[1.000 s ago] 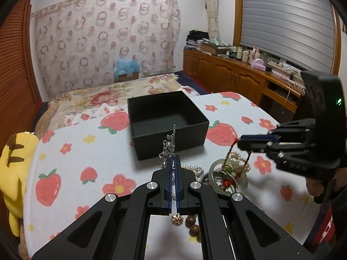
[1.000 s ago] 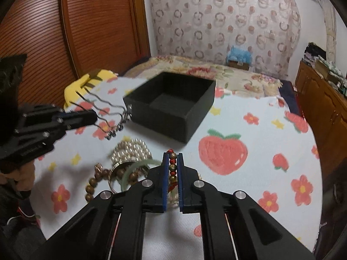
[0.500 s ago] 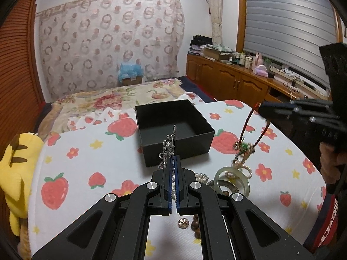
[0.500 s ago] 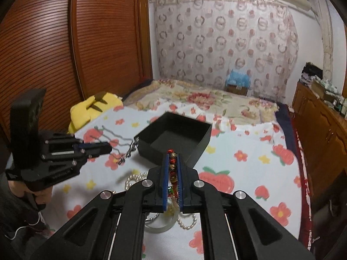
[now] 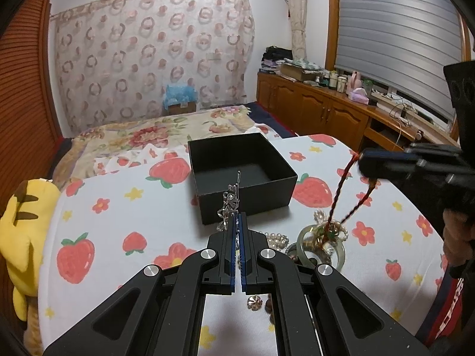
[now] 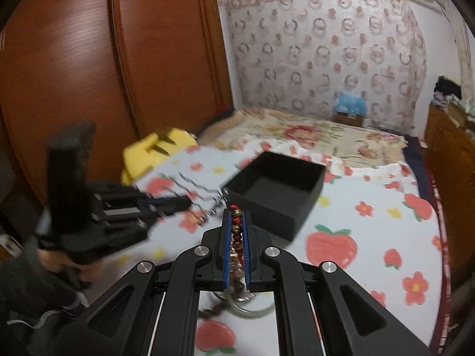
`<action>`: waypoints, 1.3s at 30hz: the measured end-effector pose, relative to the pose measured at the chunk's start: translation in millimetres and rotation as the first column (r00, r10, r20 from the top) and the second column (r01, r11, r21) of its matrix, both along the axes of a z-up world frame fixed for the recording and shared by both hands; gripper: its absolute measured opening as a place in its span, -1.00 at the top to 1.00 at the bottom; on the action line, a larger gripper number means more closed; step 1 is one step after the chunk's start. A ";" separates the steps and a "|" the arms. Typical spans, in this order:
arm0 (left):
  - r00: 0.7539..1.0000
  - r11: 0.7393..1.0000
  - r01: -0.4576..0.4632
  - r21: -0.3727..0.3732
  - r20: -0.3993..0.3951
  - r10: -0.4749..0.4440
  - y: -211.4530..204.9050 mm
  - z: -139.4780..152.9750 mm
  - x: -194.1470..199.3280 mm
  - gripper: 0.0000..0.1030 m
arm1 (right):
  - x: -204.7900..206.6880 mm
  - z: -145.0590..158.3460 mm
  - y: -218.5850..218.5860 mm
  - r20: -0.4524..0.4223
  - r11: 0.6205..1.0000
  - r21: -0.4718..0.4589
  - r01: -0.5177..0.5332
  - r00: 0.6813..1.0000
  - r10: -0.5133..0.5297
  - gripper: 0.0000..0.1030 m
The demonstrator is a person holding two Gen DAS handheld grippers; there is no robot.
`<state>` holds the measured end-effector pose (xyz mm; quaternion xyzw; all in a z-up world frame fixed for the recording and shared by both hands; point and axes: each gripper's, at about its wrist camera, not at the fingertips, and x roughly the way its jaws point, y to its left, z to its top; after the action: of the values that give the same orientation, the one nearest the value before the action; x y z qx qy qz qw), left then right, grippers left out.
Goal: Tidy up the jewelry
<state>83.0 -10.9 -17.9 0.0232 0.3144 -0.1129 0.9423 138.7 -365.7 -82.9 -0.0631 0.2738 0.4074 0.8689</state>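
Bangle (image 5: 322, 244) + pearls (image 5: 277, 240) beside black box (image 5: 243, 175)

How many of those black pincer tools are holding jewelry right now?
2. The left gripper pinches a silver hairpin before the black box; the right gripper clamps a red beaded necklace above the pile.

Matt black box (image 5: 242, 175), shiny silver metal hairpin (image 5: 231, 204), glossy pearls (image 5: 277, 238), printed cotton-like cloth (image 5: 118, 225), polished wood wardrobe (image 6: 118, 68)
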 end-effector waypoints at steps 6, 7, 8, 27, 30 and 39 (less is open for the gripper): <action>1.000 1.000 -0.002 0.001 0.001 0.002 1.7 -1.1 0.0 0.98 | 17.9 -15.9 -5.9 0.089 0.965 -0.177 0.194 0.980 -0.181 0.84; 1.000 1.000 -0.001 0.001 0.001 0.001 1.8 -1.1 -0.1 0.98 | 20.2 -19.5 -6.9 0.100 0.956 -0.198 0.215 0.975 -0.199 0.84; 1.000 1.000 -0.001 0.002 -0.001 0.001 1.9 -1.4 0.2 0.98 | 21.3 -22.5 -8.7 0.105 0.951 -0.209 0.226 0.972 -0.208 0.84; 1.000 1.000 0.006 0.011 -0.005 -0.006 1.2 -2.0 -1.4 0.98 | 42.6 -50.5 -36.6 0.056 0.927 -0.238 0.289 0.957 -0.284 0.46; 1.000 1.000 0.005 0.010 -0.005 -0.005 1.4 -1.7 -2.0 0.98 | 39.4 -68.3 -31.0 0.020 0.931 -0.268 0.246 0.968 -0.250 0.46; 1.000 1.000 0.005 0.012 -0.012 -0.004 -3.0 -6.0 -2.8 0.98 | 24.2 -103.3 -23.0 -0.069 0.938 -0.306 0.161 0.979 -0.191 0.49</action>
<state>80.1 -13.9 -23.9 0.0288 0.3204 -0.1134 0.9400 162.9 -388.7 -186.2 -0.1490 0.3791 0.2846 0.8678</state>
